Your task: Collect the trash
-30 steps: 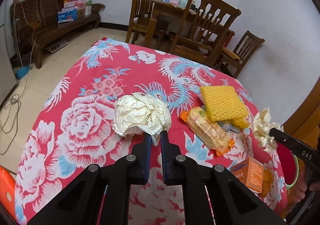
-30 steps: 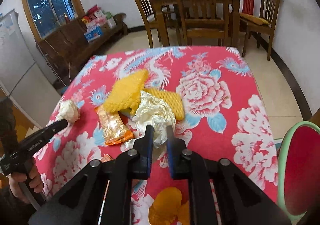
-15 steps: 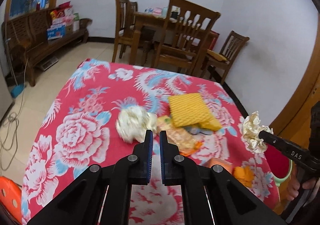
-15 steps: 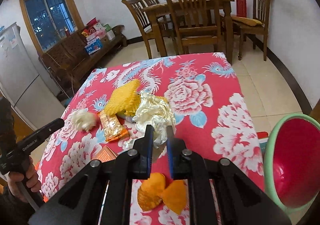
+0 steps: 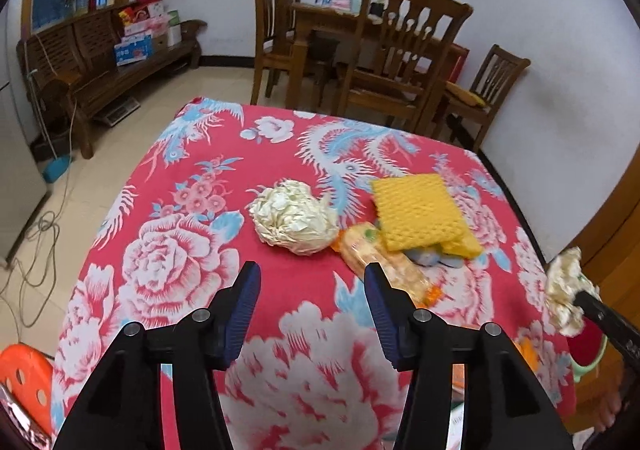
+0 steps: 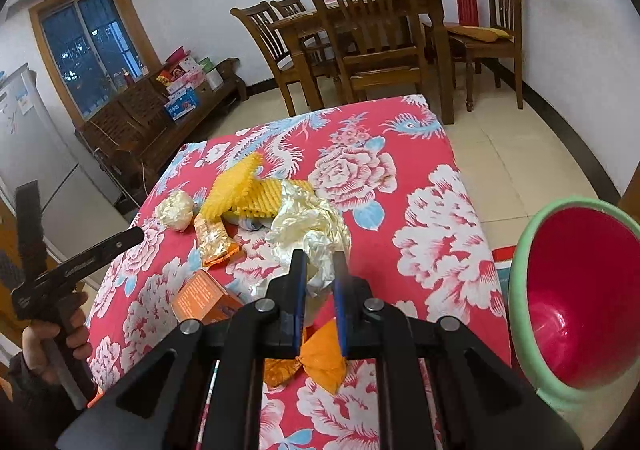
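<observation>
Partly, right gripper [image 6: 320, 278] fingers [image 6: 298, 270] hide the crumpled wrapper [image 6: 308, 226].

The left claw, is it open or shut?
Open. The left claw has its blue pads spread wide, red tablecloth showing between them, nothing gripped.

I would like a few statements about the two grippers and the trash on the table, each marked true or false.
1. The left gripper is open and holds nothing. True.
2. The right gripper is empty. False: it is shut on a crumpled wad of pale wrapping.
3. The yellow foam net lies on the cloth. True.
4. The bin is blue inside. False: it is red inside, with a green rim.
5. The paper ball is between the left gripper's fingers. False: it lies on the cloth beyond them.
</observation>
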### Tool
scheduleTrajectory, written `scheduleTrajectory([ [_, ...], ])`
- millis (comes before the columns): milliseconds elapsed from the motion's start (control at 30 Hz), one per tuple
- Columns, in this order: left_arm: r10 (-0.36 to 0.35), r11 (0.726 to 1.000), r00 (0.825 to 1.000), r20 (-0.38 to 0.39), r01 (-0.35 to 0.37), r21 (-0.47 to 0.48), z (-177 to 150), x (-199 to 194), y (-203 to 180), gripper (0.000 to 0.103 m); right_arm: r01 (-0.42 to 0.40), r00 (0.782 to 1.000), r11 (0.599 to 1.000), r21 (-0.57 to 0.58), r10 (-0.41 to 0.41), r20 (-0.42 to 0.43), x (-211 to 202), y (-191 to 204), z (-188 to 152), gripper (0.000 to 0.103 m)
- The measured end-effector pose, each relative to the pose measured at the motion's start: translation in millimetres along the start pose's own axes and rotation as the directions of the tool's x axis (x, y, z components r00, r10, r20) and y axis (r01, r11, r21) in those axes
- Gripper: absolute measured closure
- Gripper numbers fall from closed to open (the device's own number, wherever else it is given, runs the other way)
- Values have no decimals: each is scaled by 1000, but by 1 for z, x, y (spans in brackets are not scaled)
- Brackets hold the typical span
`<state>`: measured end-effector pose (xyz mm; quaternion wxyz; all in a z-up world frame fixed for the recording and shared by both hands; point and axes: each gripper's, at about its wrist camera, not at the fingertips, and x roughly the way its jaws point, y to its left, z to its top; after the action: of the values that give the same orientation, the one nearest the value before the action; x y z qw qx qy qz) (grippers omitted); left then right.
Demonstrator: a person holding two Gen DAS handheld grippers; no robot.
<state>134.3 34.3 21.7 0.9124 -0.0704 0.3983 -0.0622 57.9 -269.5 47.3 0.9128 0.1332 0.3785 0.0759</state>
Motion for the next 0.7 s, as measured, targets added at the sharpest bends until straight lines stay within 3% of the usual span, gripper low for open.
scheduleTrajectory([
  [367, 27, 998, 999, -29, -28, -64, 33, 48, 10, 48, 0, 1000, 999, 38, 1, -21, 9, -15, -4, 88],
  [500, 4, 997, 999, -50, -8, -79, 31, 61, 11, 48, -2, 1000, 999, 50, 4, -28, 12, -21, -5, 88],
  [567, -20, 996, 998, -61, 14, -92, 29, 65, 11, 66, -1, 1000, 999, 52, 3, -27, 12, -24, -5, 88],
  [700, -22, 997, 999, -39, 19, -68, 24, 61, 5, 69, 6, 1000, 998, 66, -4, -31, 13, -30, -5, 88],
])
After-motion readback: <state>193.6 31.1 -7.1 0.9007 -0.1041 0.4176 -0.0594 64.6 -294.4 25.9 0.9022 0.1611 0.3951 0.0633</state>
